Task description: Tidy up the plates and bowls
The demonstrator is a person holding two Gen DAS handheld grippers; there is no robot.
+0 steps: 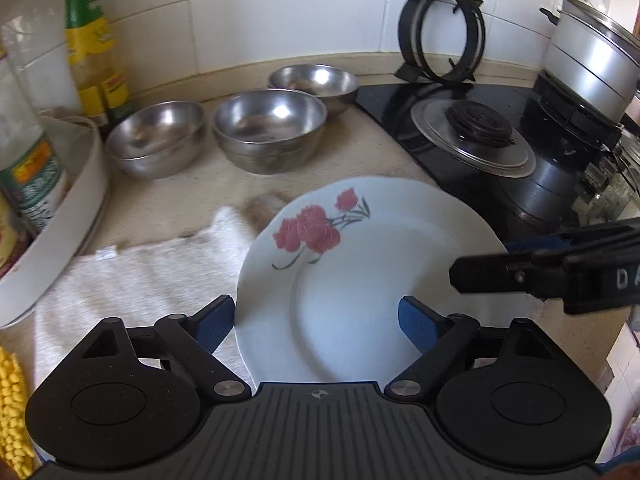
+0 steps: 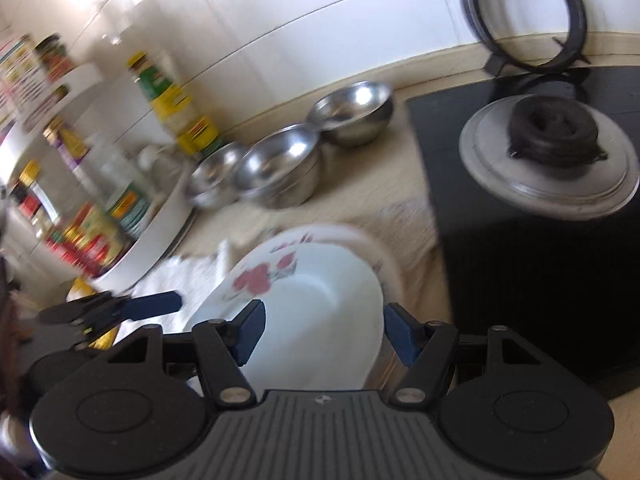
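**Left wrist view: a flowered plate between open jaws, steel bowls at the wall**

Left wrist view shows the left hand-held gripper (image 1: 316, 320) with its blue pads set wide, one pad at the rim of a white plate (image 1: 360, 280) with red flowers, the other over its middle; neither pad clearly presses on it. The plate lies on the beige surface (image 1: 180, 200), partly over a white cloth (image 1: 152, 276). Behind it, near the tiled wall, three steel bowls (image 1: 270, 132) stand in a row, close together. A black stove (image 1: 480, 148) lies to the right, with a pot (image 1: 592, 64) on its far burner. Bottles (image 1: 92, 40) stand at the left beside a white rack (image 1: 72, 216).

Right wrist view, blurred, shows the right hand-held gripper (image 2: 324, 332) about half open, its pads on either side of a plate; whether they grip it I cannot tell. A second flowered rim peeks out behind that plate. The left gripper's finger reaches in from the left.
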